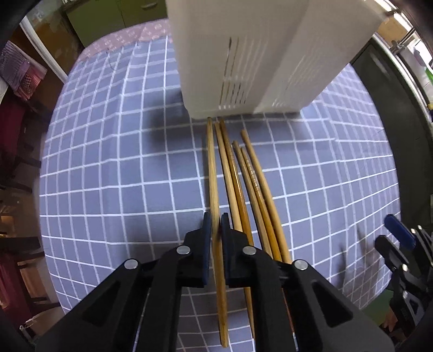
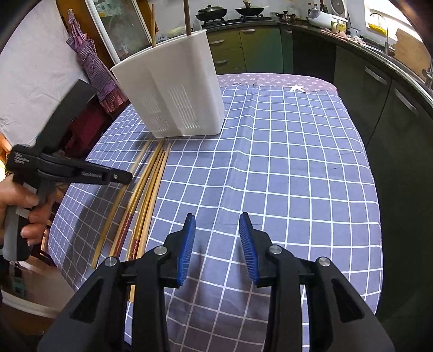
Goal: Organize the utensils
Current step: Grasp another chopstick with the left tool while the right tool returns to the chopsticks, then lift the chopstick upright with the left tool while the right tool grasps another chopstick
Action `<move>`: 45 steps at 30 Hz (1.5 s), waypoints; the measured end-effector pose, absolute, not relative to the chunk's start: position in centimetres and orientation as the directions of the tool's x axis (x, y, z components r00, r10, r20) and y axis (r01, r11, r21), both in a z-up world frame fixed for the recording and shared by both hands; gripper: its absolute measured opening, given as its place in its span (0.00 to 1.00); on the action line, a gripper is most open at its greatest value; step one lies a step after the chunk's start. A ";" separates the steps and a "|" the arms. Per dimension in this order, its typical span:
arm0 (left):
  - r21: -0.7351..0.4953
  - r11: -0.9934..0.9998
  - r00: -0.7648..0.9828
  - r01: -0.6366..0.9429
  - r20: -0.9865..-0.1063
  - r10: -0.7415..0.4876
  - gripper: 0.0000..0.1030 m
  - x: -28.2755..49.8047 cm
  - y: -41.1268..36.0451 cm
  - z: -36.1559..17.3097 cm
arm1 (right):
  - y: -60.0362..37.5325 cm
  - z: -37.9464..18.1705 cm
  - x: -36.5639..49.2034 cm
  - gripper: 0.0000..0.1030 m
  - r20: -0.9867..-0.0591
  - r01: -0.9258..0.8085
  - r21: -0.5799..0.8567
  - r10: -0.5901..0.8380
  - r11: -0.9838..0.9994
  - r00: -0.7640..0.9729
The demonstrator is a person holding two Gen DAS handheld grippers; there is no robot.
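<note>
Several wooden chopsticks (image 1: 243, 184) lie side by side on the blue checked tablecloth (image 1: 121, 162), pointing at a white slotted utensil holder (image 1: 243, 59). My left gripper (image 1: 215, 224) is shut on the leftmost chopstick (image 1: 212, 168), which looks slightly raised at its near end. In the right wrist view the left gripper (image 2: 119, 176) is at the left over the chopsticks (image 2: 146, 186). The holder (image 2: 173, 89) has two sticks standing in it. My right gripper (image 2: 217, 238) is open and empty above the cloth (image 2: 284, 176).
The table's left edge lies close beside the chopsticks (image 2: 67, 216). Dark kitchen cabinets (image 2: 365, 94) run along the right side. A stove with pans (image 2: 230, 12) is at the back. A patterned cloth (image 2: 270, 80) covers the table's far end.
</note>
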State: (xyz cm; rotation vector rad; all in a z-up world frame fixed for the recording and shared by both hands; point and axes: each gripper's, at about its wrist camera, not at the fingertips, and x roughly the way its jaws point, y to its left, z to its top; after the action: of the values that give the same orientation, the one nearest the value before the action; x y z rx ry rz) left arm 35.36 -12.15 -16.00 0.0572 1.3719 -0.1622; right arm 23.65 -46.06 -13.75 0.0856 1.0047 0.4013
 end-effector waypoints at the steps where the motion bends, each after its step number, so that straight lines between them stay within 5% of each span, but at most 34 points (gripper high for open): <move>1: -0.051 0.987 0.208 0.155 -0.975 -0.083 0.07 35.2 -12.0 -15.3 | -46.0 -13.7 23.7 0.33 -0.804 -0.288 0.252 0.365 0.924 0.470; 15: -0.041 0.978 0.445 0.202 -0.886 -0.129 0.07 30.0 -8.2 -5.9 | -39.2 -13.9 26.9 0.33 -0.832 -0.384 0.301 0.437 0.873 0.341; 45: -0.015 0.971 0.546 0.240 -0.825 -0.147 0.07 25.5 -6.0 -4.1 | -30.2 -17.8 32.3 0.10 -0.943 -0.429 0.071 0.201 0.901 0.266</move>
State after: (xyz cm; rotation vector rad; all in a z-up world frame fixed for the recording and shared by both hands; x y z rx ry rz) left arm 25.48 -6.03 -4.11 0.1043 0.9670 -0.2302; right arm 32.30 -30.16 -17.81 -0.2145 1.2313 0.4294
